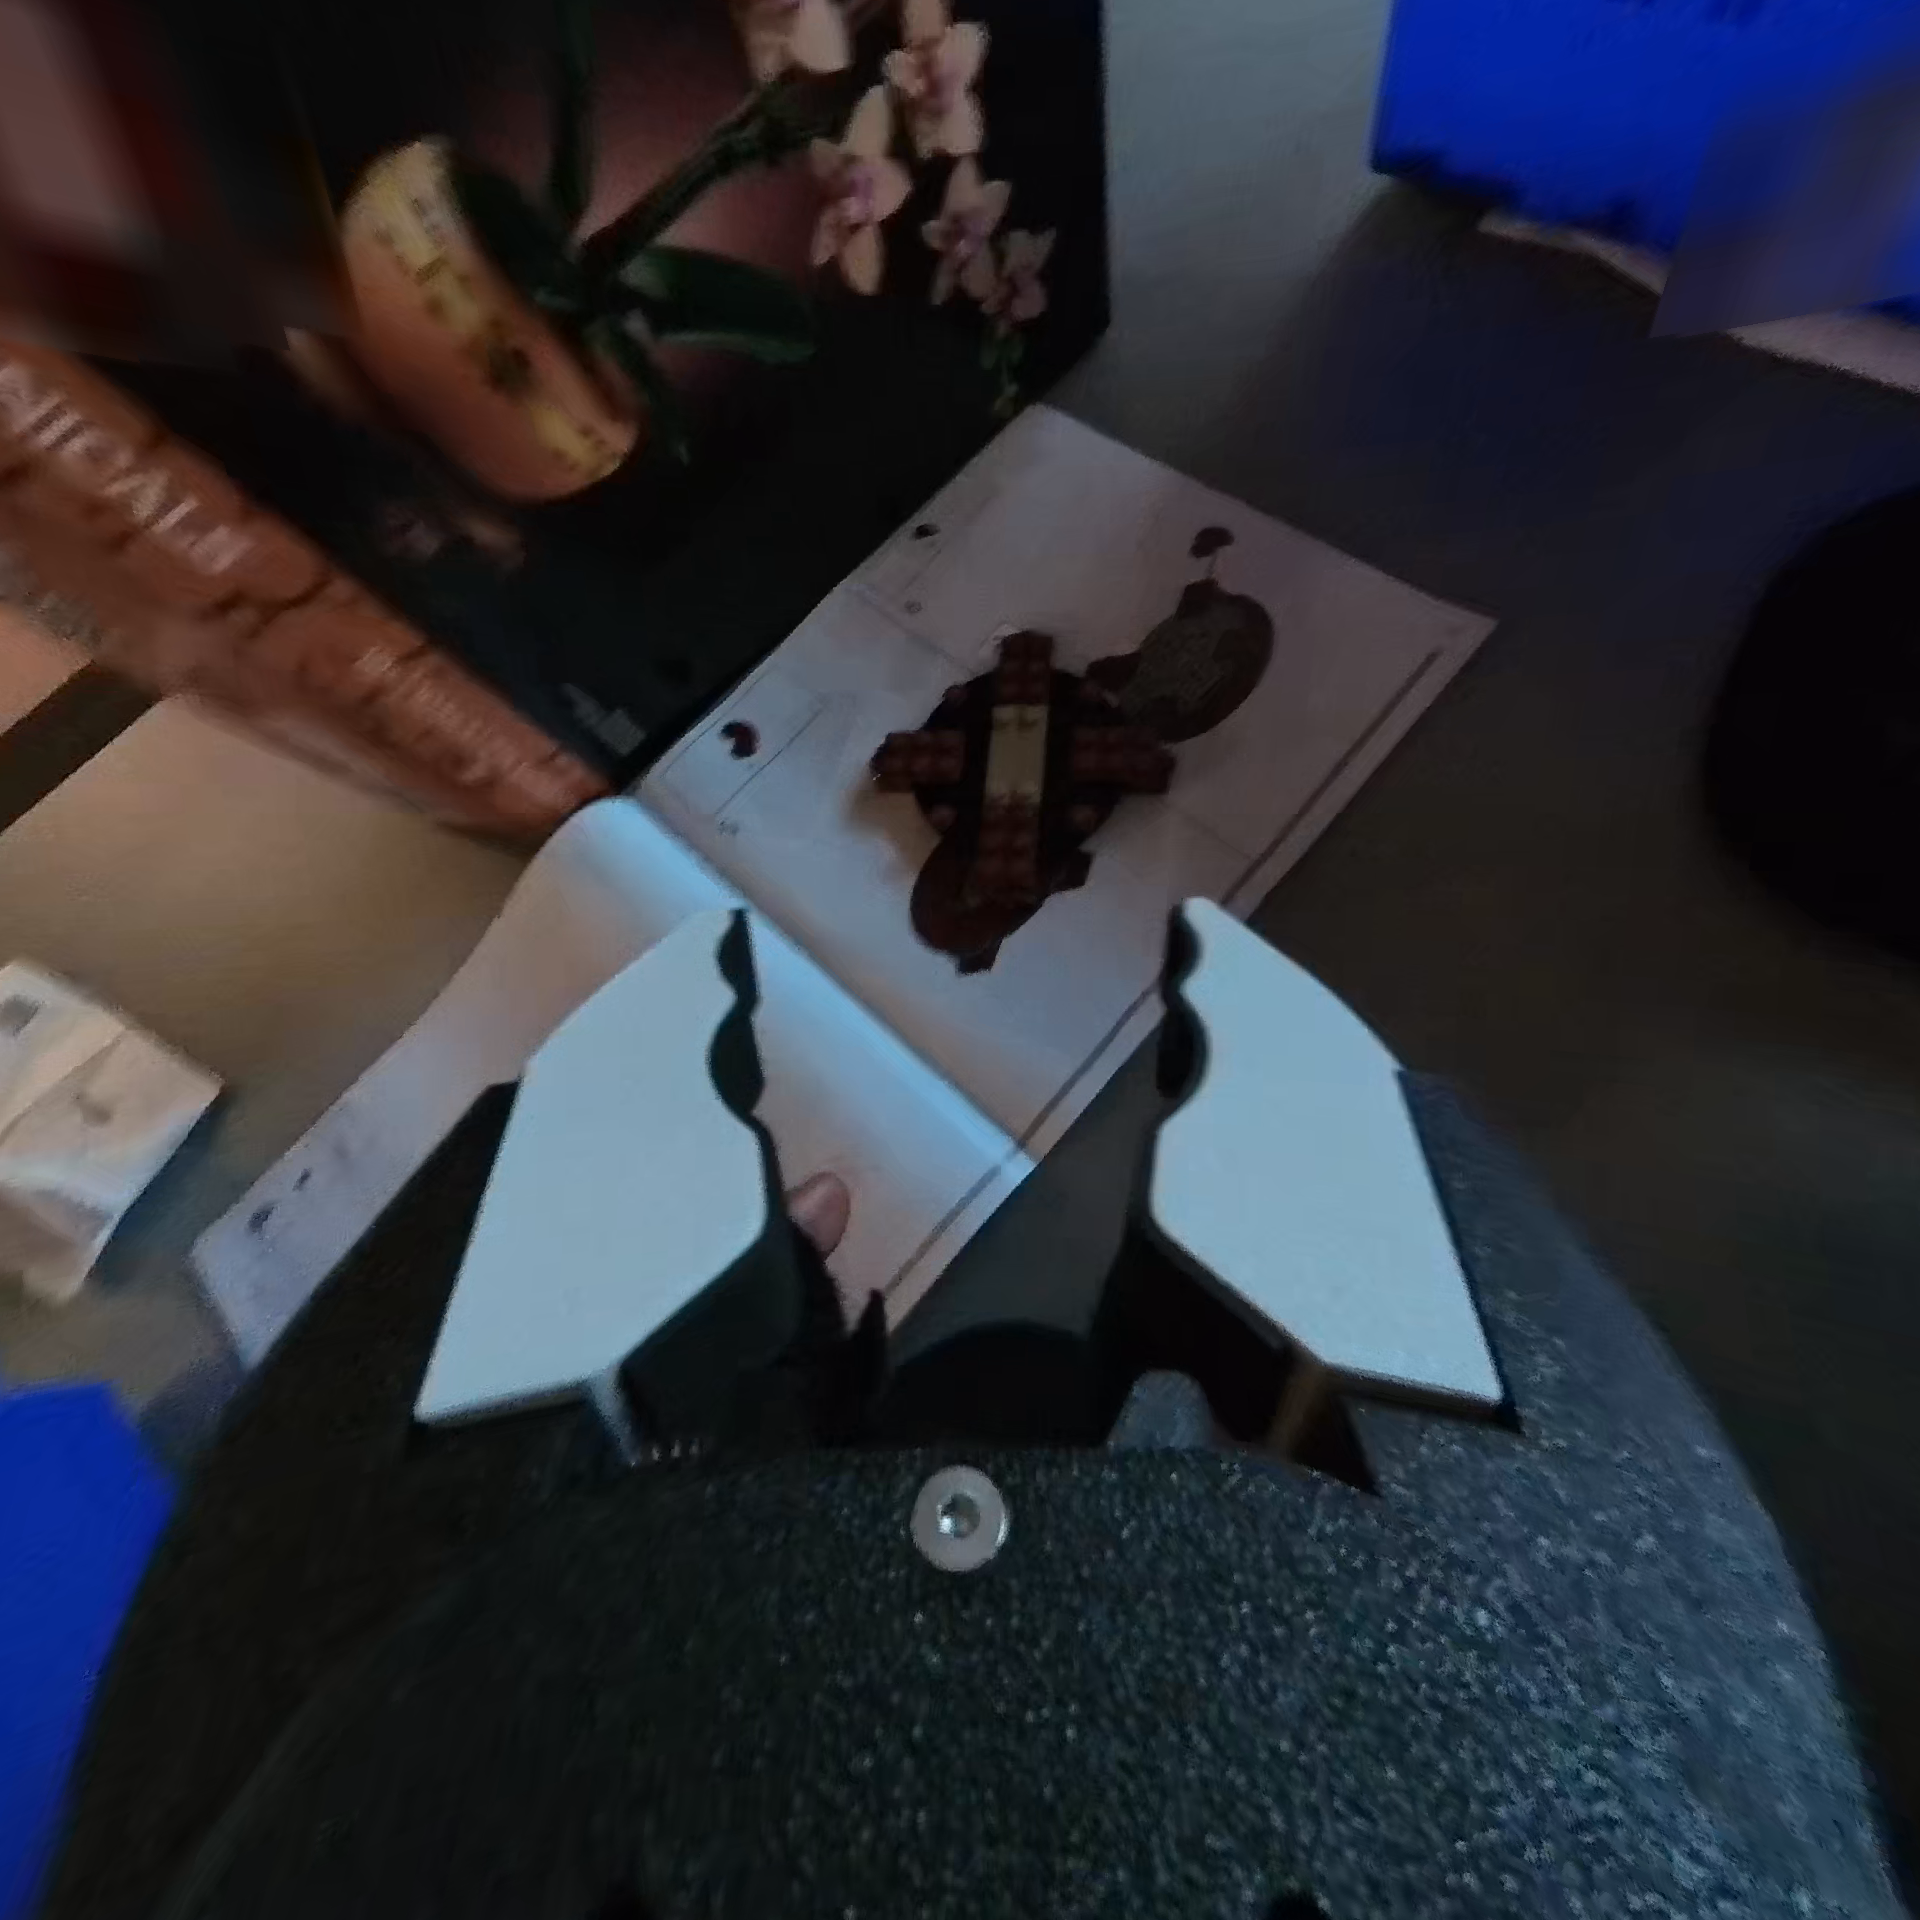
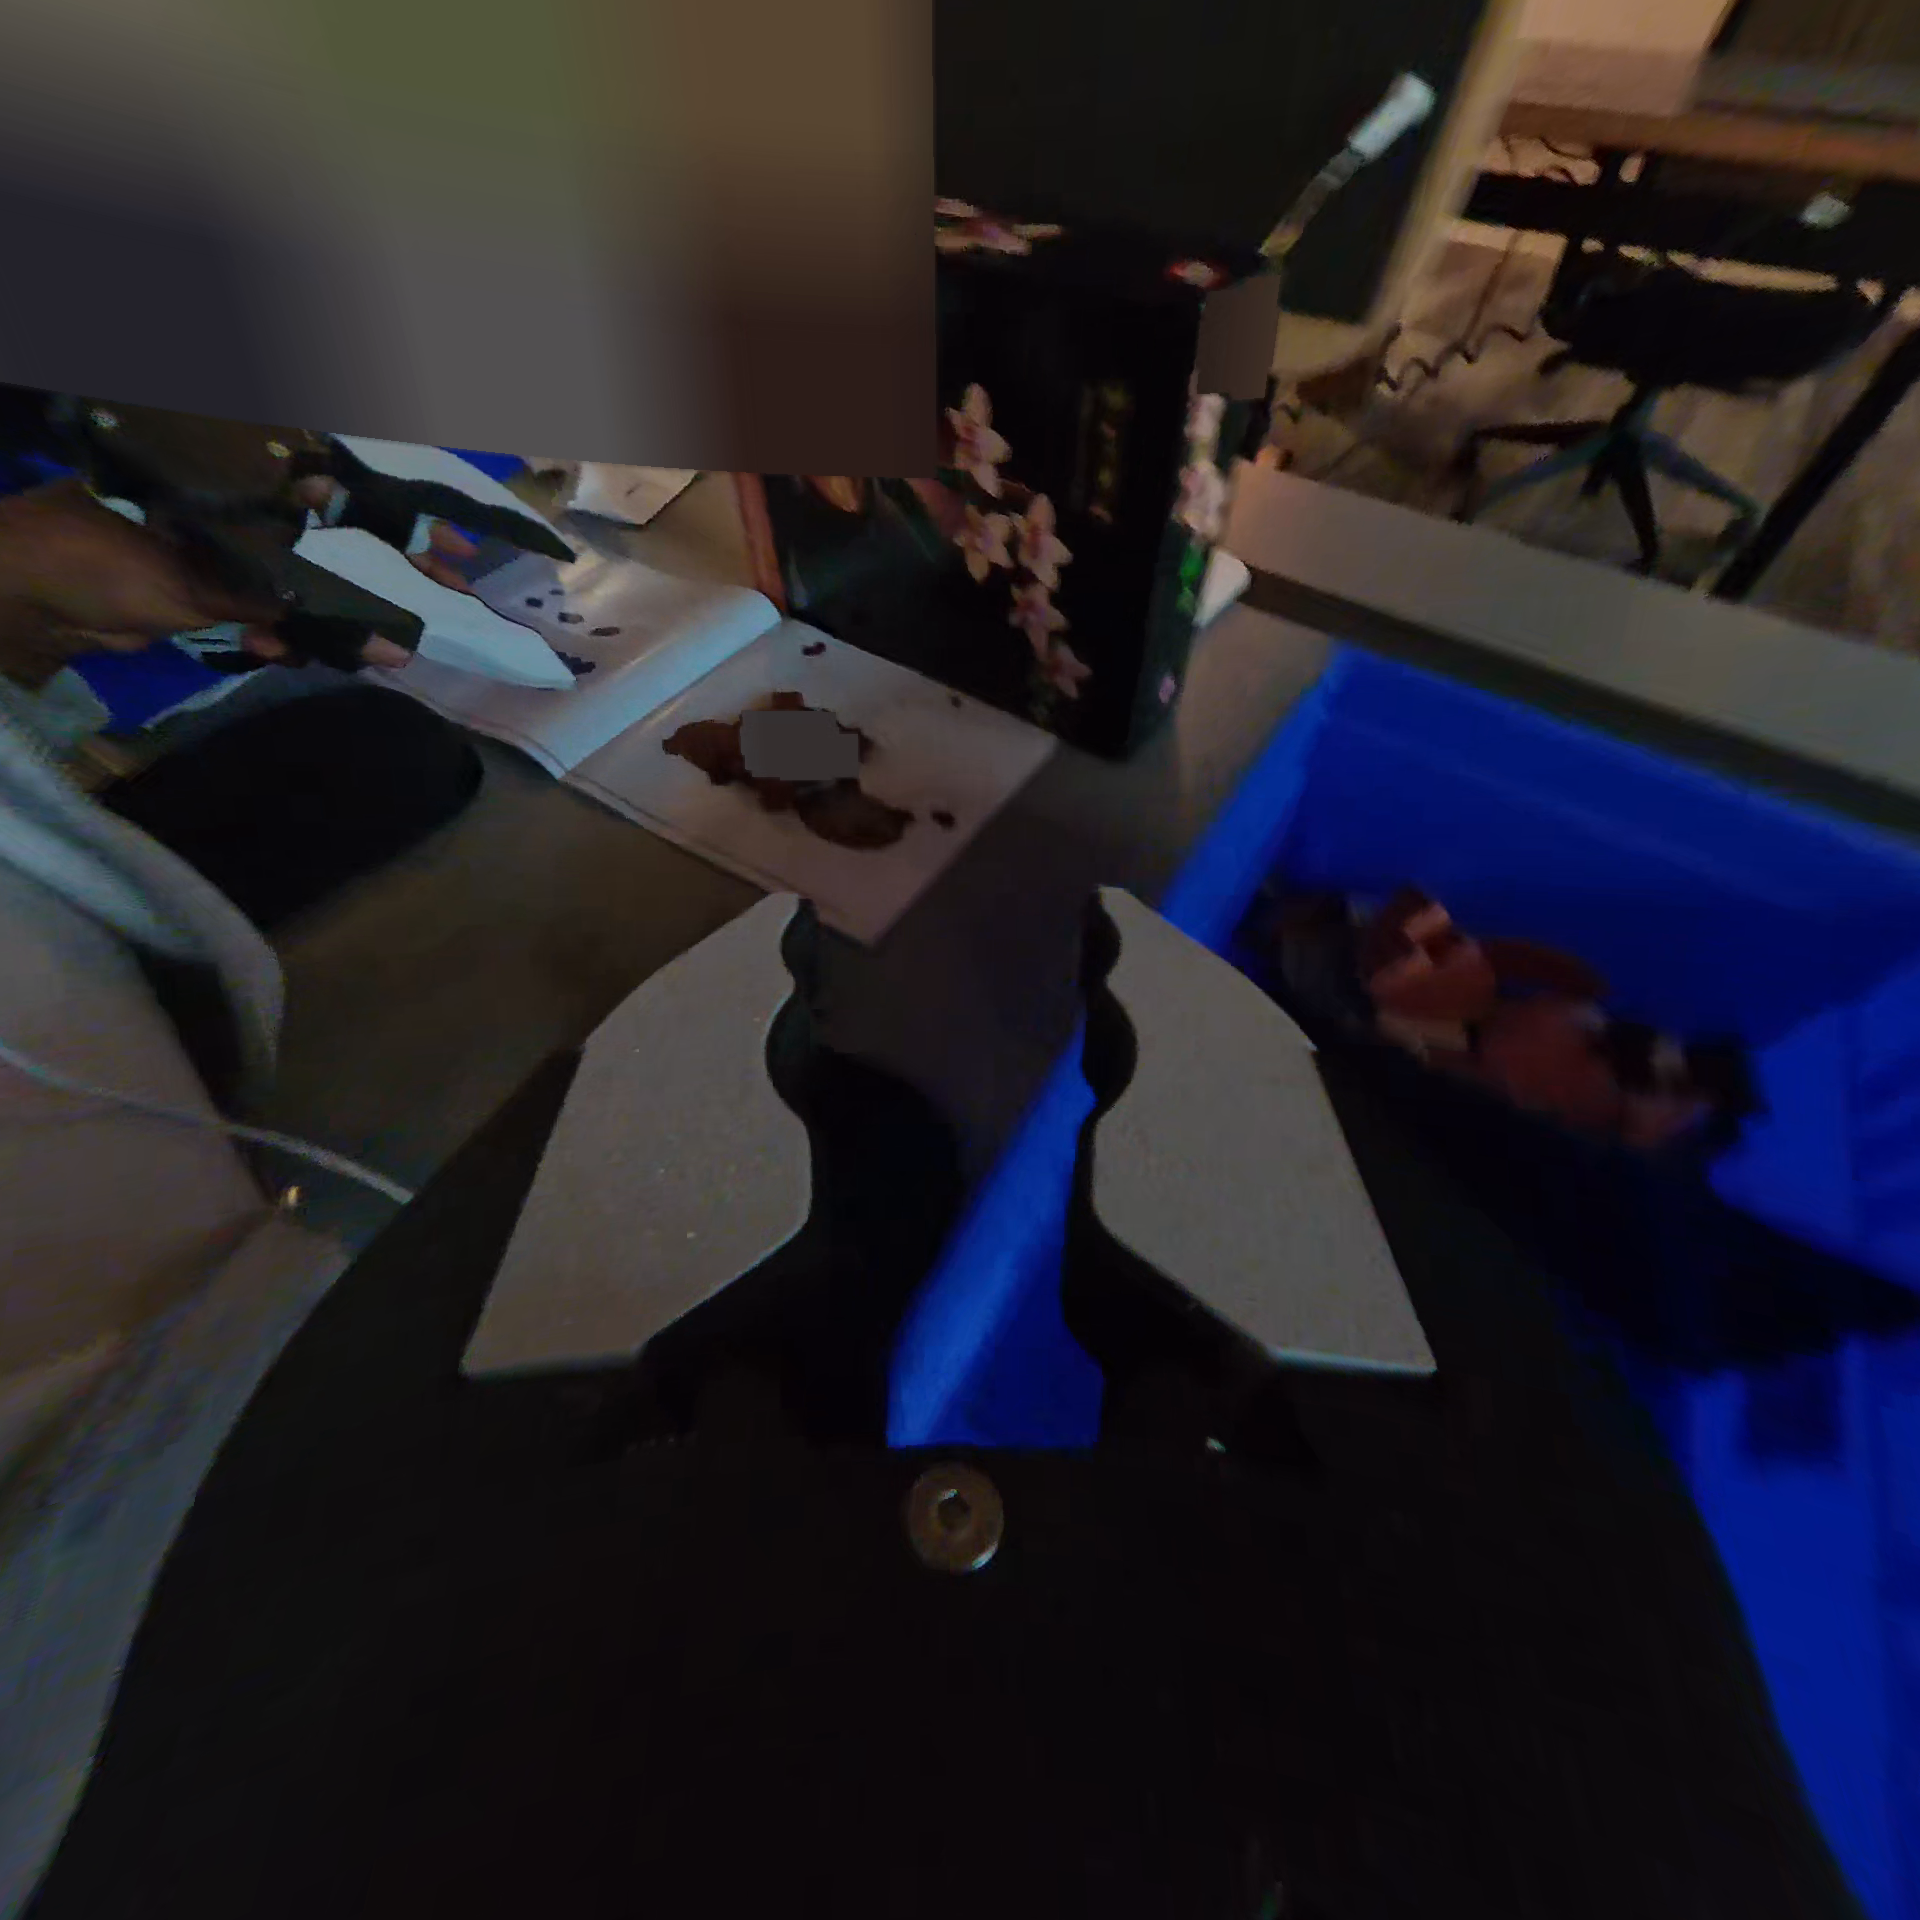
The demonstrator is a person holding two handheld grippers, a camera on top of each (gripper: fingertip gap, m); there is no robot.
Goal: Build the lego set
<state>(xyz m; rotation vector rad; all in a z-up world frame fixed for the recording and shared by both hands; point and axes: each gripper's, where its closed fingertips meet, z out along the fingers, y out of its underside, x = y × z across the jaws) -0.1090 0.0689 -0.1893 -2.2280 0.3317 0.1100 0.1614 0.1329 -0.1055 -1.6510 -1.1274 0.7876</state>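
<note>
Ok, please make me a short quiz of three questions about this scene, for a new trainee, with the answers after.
1. True or false: the left gripper holds the brown brick assembly.
2. On what does the assembly rest? A) the open booklet B) the blue bin C) the flower-printed box
3. What colour are most pieces in the bin?

Key: 1. False: its jaws are open and empty, above the booklet. 2. A. 3. Reddish brown, though blurred.
</note>
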